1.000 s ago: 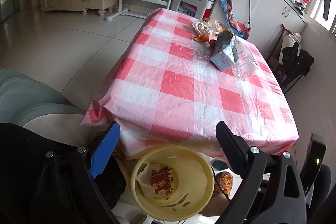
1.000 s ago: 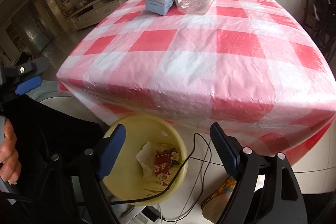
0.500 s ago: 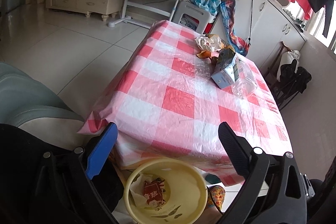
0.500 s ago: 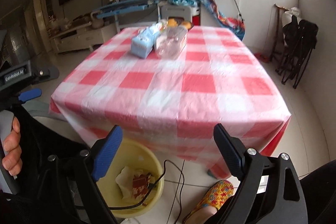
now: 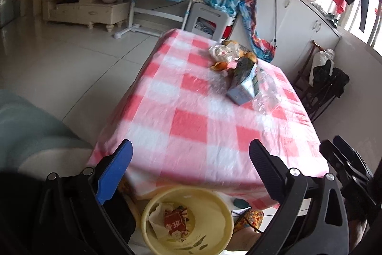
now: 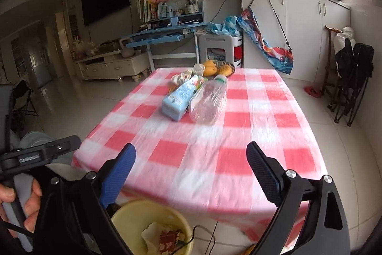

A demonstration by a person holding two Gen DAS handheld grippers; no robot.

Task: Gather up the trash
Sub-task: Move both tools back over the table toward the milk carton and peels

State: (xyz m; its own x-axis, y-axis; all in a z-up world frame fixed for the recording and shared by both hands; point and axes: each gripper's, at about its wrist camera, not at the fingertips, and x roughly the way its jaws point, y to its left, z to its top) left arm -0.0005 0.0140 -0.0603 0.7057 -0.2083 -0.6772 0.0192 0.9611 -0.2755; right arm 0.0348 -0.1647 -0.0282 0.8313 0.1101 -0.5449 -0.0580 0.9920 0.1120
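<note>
A yellow bin (image 5: pixel 191 219) stands on the floor below the table's near edge, with a red packet (image 5: pixel 175 222) and crumpled paper inside; it also shows in the right wrist view as the bin (image 6: pixel 129 214). On the red-checked table (image 6: pixel 200 159) lie a blue carton (image 6: pixel 181 97), a clear plastic bottle (image 6: pixel 209 103) and crumpled wrappers (image 5: pixel 224 53). My left gripper (image 5: pixel 189 152) is open and empty above the bin. My right gripper (image 6: pixel 191 154) has its jaws opening with nothing between them, over the table's near edge.
Yellow fruit in a dish (image 6: pixel 218 69) sits at the table's far end. A hand (image 6: pixel 14 202) holds the other gripper's handle at left. A cable (image 6: pixel 210 243) trails beside the bin. Folded chairs (image 6: pixel 351 78) lean at the right wall; a blue desk (image 6: pixel 164 35) stands behind.
Both grippers have risen and tipped up, the right one more, so the table top and room fill the views and the bin has dropped to the bottom edge. The right jaws stand wider.
</note>
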